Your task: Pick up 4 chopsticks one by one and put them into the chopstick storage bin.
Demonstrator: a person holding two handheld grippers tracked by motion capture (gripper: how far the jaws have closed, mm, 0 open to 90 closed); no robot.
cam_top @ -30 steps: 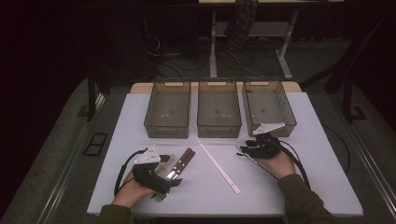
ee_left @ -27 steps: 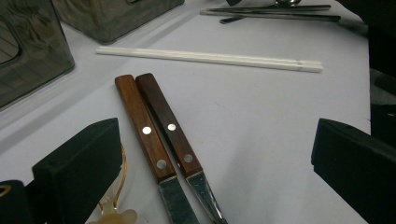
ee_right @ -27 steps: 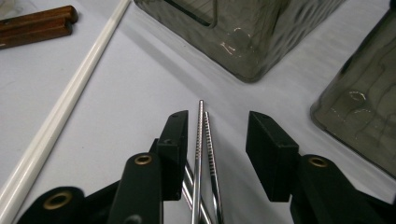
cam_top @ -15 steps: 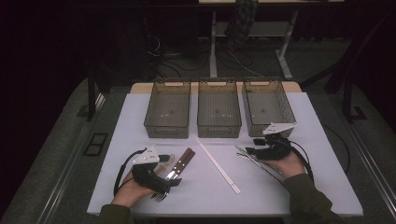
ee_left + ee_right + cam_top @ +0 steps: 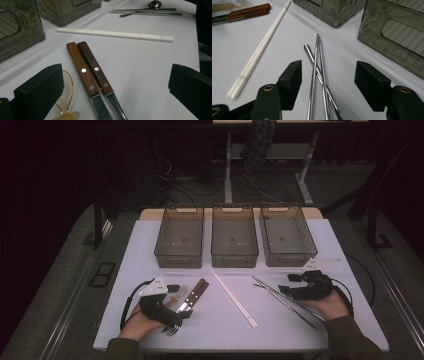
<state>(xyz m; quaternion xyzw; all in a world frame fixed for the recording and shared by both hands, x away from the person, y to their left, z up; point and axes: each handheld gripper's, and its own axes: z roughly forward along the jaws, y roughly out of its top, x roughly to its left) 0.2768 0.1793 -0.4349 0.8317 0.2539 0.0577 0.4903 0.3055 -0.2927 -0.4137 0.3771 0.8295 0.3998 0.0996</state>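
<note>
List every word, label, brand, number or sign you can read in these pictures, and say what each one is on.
There is no readable text.
The three bins: no labels or marks to be seen.
The wooden-handled knives: only plain rivets, no brand visible on handle or blade.
The white chopsticks: blank.
The metal chopsticks and metal spoon: no engraving that can be made out.
</note>
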